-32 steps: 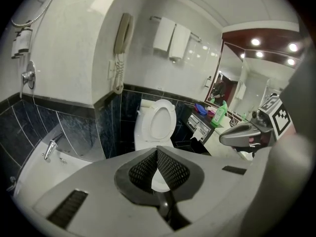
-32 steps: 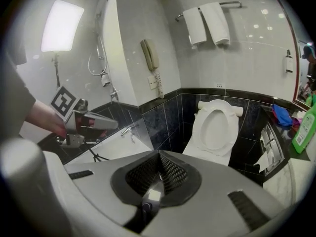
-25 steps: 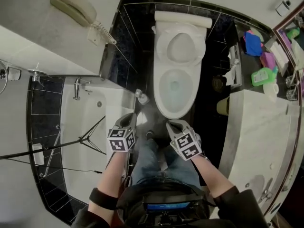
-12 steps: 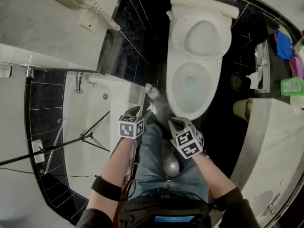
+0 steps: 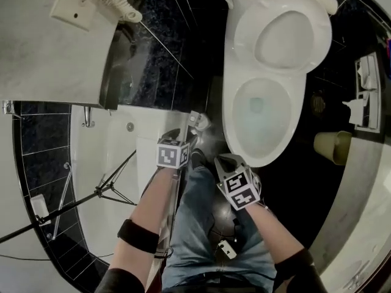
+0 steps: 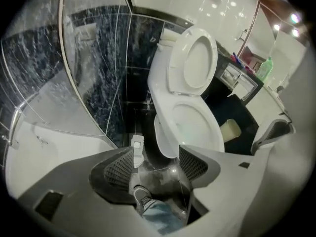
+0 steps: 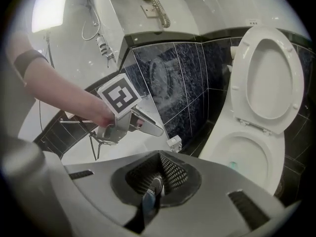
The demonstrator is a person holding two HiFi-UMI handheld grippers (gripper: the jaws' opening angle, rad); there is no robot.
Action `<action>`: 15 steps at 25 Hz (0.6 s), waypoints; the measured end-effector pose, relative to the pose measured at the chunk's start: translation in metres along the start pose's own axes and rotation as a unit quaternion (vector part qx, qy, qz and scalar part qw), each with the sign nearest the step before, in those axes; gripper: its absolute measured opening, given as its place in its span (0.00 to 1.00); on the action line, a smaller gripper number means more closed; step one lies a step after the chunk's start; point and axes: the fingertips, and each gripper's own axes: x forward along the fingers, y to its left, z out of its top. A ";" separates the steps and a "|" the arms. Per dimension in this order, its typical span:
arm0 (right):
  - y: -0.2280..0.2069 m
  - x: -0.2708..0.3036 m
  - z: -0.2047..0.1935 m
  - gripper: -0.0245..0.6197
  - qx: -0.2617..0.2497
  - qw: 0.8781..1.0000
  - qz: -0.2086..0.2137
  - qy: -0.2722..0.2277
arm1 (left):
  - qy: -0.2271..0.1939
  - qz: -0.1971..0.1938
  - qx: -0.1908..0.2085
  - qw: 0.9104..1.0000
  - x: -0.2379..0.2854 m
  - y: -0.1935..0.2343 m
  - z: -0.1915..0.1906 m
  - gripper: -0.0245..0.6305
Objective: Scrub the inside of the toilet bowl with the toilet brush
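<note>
Left gripper point(image 6: 156, 151) fingers newly apart, empty

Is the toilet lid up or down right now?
Up. The lid stands raised behind the bowl, and the water inside shows uncovered.

The toilet point(image 5: 287, 78) was white. The tiles point(image 5: 162, 54) were black with pale speckles. The jeans point(image 5: 198, 212) were blue, the wristband point(image 5: 139, 235) black, the bin point(image 5: 333, 146) dull yellow.

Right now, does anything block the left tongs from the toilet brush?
Nothing visible does. The left tongs, which have just been opening and are empty, point at the toilet brush standing beside the toilet bowl, with a clear gap between them.
</note>
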 end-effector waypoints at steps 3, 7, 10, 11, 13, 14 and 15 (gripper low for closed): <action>-0.006 0.024 -0.014 0.05 0.010 1.000 0.004 0.002 | 0.016 0.003 0.015 1.000 0.036 0.016 -0.005 0.49; -0.016 0.050 -0.029 0.05 0.017 1.000 0.007 -0.001 | 0.042 0.003 0.038 0.998 0.081 0.031 -0.010 0.50; -0.024 0.064 -0.039 0.05 0.021 1.000 0.008 -0.004 | 0.064 -0.001 0.050 0.997 0.111 0.035 -0.012 0.50; -0.026 0.068 -0.042 0.05 0.023 1.000 0.008 -0.005 | 0.071 0.000 0.053 0.996 0.120 0.038 -0.013 0.50; -0.030 0.074 -0.048 0.05 0.029 1.000 0.008 -0.007 | 0.082 0.002 0.057 0.995 0.136 0.045 -0.015 0.50; -0.031 0.077 -0.051 0.05 0.033 0.999 0.008 -0.007 | 0.086 0.002 0.059 0.995 0.142 0.047 -0.015 0.50; -0.032 0.078 -0.055 0.05 0.036 0.999 0.008 -0.007 | 0.088 0.002 0.061 0.994 0.147 0.048 -0.015 0.50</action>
